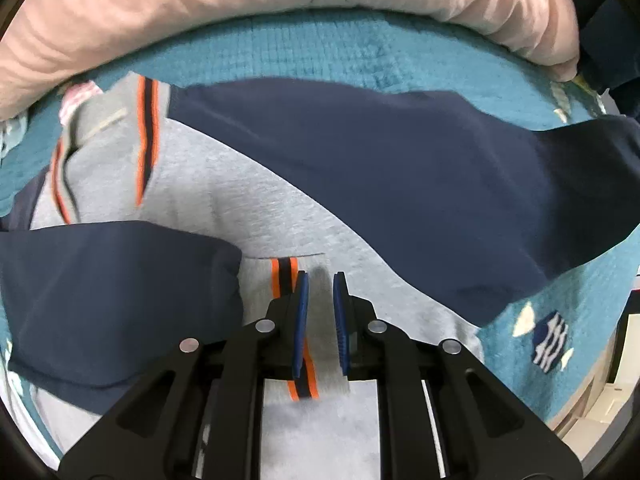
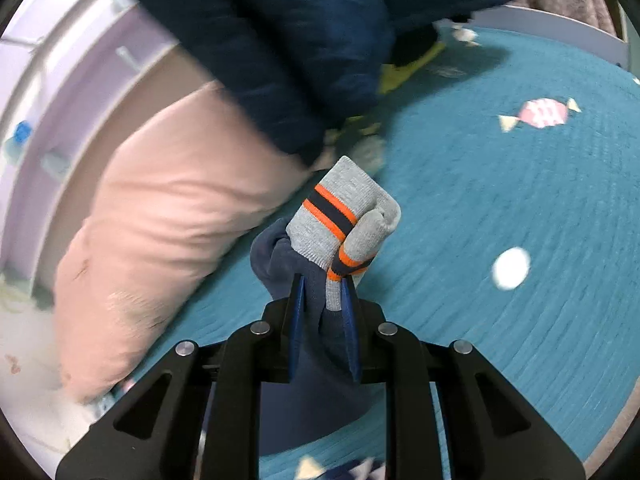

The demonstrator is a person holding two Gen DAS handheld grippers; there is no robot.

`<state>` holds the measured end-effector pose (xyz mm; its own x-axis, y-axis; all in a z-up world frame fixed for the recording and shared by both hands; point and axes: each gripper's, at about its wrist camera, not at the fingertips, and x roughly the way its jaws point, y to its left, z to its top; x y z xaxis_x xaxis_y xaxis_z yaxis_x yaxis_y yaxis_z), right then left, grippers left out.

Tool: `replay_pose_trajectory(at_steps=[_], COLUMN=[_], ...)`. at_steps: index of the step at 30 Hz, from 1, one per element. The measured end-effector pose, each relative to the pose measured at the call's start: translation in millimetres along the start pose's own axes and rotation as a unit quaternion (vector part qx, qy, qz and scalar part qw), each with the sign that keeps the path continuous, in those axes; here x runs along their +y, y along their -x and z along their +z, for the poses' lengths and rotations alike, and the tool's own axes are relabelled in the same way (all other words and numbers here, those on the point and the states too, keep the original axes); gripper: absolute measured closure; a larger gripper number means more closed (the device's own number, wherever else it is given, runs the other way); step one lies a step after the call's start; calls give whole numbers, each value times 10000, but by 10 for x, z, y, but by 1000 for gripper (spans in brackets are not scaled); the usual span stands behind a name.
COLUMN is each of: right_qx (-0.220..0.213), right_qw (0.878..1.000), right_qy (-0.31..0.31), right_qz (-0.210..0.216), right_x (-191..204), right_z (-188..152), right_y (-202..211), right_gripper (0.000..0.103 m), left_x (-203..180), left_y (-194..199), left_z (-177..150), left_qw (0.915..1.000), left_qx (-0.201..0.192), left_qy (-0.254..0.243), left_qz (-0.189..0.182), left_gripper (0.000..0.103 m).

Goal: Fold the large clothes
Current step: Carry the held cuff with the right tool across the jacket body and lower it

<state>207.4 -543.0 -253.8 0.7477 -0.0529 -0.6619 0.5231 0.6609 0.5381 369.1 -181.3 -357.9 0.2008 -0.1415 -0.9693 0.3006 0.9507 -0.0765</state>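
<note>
A grey sweatshirt (image 1: pixel 224 200) with navy sleeves and orange-navy striped trim lies on the teal bedspread (image 1: pixel 360 52). My left gripper (image 1: pixel 320 276) points down at it and is shut on a grey striped cuff (image 1: pixel 320 344); that cuff's navy sleeve (image 1: pixel 120 288) is folded in from the left. The other navy sleeve (image 1: pixel 400 168) stretches up and off to the right. In the right wrist view my right gripper (image 2: pixel 322 280) is raised above the bedspread (image 2: pixel 520 320), shut on that sleeve's end. Its grey striped cuff (image 2: pixel 340 208) bunches beyond the fingertips.
A pink pillow (image 1: pixel 240 8) runs along the far side of the bed, seen also as the pink pillow (image 2: pixel 168 220) in the right wrist view. A person's dark blue padded jacket (image 2: pixel 280 40) hangs above it. Lilac drawers (image 2: pixel 80 60) stand at the left. The bed's edge (image 1: pixel 592 392) is at the right.
</note>
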Motion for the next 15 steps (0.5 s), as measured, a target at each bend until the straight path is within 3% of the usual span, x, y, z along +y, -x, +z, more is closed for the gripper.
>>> replay_pose_trajectory(at_steps=[7, 15], right_qx=[131, 287], right_qw=[9979, 9943], right_qy=[157, 562], right_qz=[620, 854], right_x=[633, 1450], right_z=[-315, -760], right_y=[247, 401], right_gripper=[86, 85], left_x=[111, 581], left_y=[684, 1306], left_z=[-223, -499], left_qw=[9988, 9965], left_qx=[-434, -780], left_qy=[67, 308], left_qz=[-203, 66], left_gripper=[90, 89])
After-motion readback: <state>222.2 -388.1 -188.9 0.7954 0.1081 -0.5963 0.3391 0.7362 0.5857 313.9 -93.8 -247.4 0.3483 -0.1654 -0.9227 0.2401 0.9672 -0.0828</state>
